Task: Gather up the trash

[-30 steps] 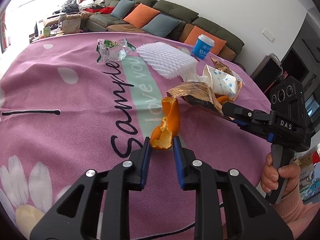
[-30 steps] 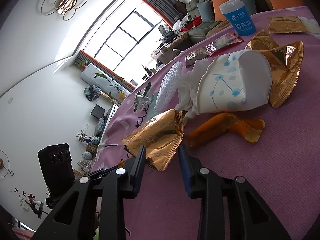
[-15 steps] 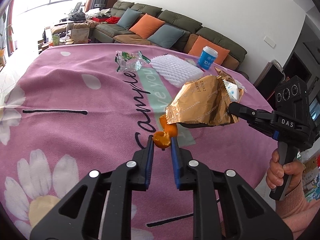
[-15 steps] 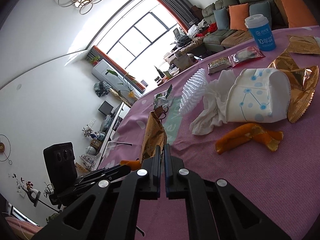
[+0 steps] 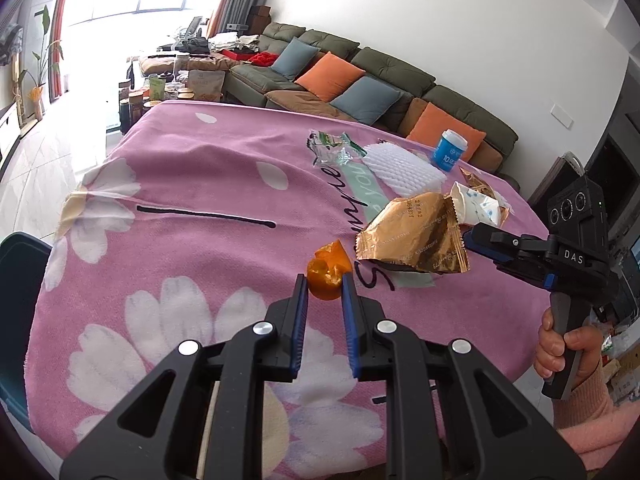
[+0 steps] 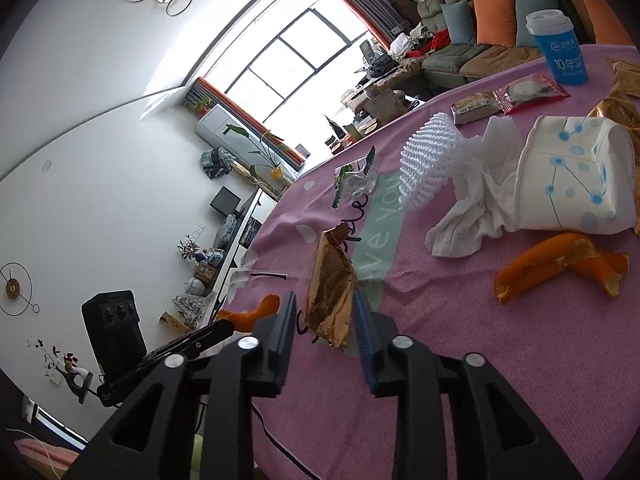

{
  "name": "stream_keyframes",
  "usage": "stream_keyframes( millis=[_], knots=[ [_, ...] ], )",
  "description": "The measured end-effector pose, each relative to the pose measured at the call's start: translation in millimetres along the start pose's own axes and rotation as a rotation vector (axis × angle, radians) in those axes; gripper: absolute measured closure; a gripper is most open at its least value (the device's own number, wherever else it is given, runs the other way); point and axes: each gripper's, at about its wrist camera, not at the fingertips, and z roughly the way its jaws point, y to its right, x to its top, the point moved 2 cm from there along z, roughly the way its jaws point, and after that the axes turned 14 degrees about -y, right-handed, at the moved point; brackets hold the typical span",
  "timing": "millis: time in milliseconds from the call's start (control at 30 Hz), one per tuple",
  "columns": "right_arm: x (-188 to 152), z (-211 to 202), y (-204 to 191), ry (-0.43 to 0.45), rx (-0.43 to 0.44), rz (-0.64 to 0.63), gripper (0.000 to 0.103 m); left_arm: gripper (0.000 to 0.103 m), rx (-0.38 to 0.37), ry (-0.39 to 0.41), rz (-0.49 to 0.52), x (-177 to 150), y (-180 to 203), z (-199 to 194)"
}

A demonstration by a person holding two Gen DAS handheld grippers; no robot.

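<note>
Evidently light and limp, the orange peel [image 5: 326,276] sits pinched at its thick curled end by the left tool [image 5: 325,294], raised above the pink fleecy table [image 5: 192,184]. Right tool [image 6: 324,312], fingers parted, brackets the crinkly gold foil wrapper [image 6: 330,288]; whether it grips is unclear. Foil is slippery, best held at a crimped seam.

A curled orange peel [image 5: 327,276] sits between the left jaws at their tips, lifted off the pink cloth. A crinkled gold wrapper [image 6: 330,294] stands on edge between the parted right jaws. Ahead of those jaws lie another peel strip [image 6: 560,266], a crushed paper cup [image 6: 576,180] and a white tissue [image 6: 476,204].
</note>
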Motion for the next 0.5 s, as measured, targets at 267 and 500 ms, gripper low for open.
stream_keyframes(
  millis=[267,500],
  knots=[
    [8.2,16.0,6.3,-0.029,-0.044,0.032,0.059,0.086,0.007,-0.002,-0.022,-6.2,-9.1,-3.5],
    [25.7,22.4,6.1,-0.062,-0.131,0.006,0.046,0.086,0.013,0.001,-0.037,-7.8,-12.0,-6.5]
  ],
)
